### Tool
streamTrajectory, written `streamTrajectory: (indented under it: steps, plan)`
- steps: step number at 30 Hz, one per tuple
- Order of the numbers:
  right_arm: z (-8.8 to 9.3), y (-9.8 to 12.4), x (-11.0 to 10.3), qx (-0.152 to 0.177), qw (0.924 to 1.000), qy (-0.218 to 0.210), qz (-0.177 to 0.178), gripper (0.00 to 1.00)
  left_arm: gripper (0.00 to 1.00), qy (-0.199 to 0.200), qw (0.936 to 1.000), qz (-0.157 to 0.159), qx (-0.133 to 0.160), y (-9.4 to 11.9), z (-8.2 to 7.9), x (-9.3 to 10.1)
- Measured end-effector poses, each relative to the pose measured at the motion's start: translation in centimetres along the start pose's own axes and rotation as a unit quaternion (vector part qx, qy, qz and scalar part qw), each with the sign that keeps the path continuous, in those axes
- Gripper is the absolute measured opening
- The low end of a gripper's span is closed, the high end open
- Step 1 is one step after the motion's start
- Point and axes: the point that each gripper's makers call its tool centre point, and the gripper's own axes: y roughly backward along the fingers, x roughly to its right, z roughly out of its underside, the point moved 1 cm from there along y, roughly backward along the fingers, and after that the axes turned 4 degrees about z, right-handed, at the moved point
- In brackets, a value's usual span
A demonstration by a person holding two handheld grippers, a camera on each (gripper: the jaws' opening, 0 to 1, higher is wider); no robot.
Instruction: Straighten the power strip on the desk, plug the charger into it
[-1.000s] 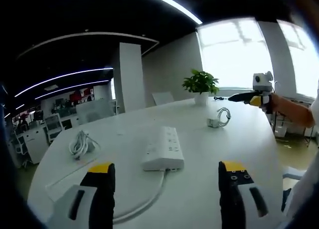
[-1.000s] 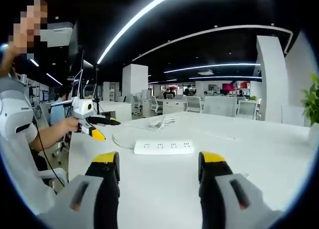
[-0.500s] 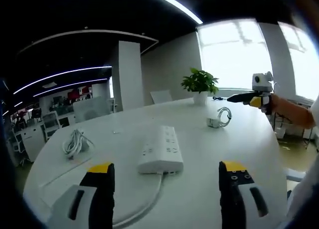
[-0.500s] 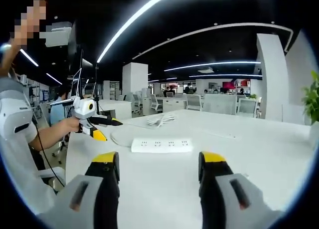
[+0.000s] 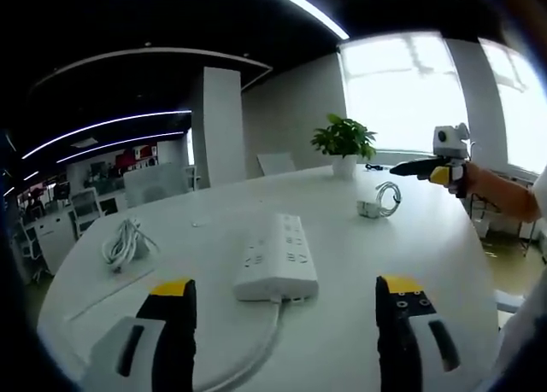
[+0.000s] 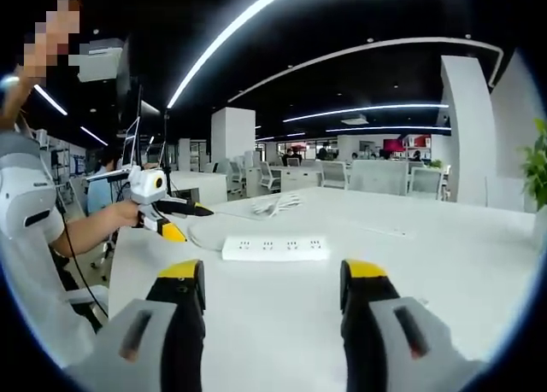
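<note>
A white power strip [image 5: 278,258] lies on the white desk [image 5: 376,247], its cable [image 5: 244,353] curling toward my left jaw. My left gripper [image 5: 280,302] is open just short of the strip. A small white charger with a coiled cable [image 5: 378,201] rests farther off to the right. In the right gripper view the power strip [image 6: 275,248] lies crosswise ahead of my open right gripper [image 6: 273,285], apart from it. The left gripper [image 6: 167,214] enters that view at left, held by a person's hand. The right gripper [image 5: 438,164] shows at the right of the left gripper view.
A white bundled cable [image 5: 126,244] lies at the desk's left; the same bundled cable [image 6: 275,206] sits beyond the strip in the right gripper view. A potted plant [image 5: 344,144] stands at the far edge. Office desks and chairs [image 6: 376,178] lie beyond.
Both views have shifted slightly; the power strip sits a little closer to the left gripper and a bit more leftward in the right gripper view. Both grippers remain open.
</note>
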Motion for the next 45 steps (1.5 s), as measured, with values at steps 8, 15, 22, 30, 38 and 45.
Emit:
streamTrajectory:
  steps: [8, 15, 22, 30, 38, 45]
  plan:
    - [0.3, -0.2, 0.4, -0.003, 1.0000, -0.002, 0.000, 0.63, 0.88, 0.003, 1.0000, 0.003, 0.001, -1.1, -0.2, 0.0]
    - [0.8, -0.1, 0.9, -0.005, 1.0000, -0.004, 0.002, 0.63, 0.88, 0.004, 0.9999, 0.011, -0.005, -2.4, 0.1, 0.2]
    - [1.1, -0.1, 1.3, -0.007, 0.9999, -0.007, 0.005, 0.63, 0.89, 0.009, 0.9998, 0.013, -0.008, -3.3, 0.3, 0.0]
    - [1.2, -0.4, 1.7, -0.010, 0.9999, -0.013, 0.003, 0.63, 0.90, 0.030, 0.9995, 0.010, -0.004, -4.1, 0.5, -0.5]
    - [0.1, -0.7, 1.6, 0.000, 0.9999, -0.010, -0.004, 0.63, 0.90, 0.029, 0.9994, 0.009, -0.013, -5.1, 1.0, -0.6]
    - [0.8, -0.9, 1.2, -0.009, 0.9999, -0.009, -0.010, 0.63, 0.90, 0.028, 0.9992, 0.011, -0.024, -6.4, 1.6, -0.6]
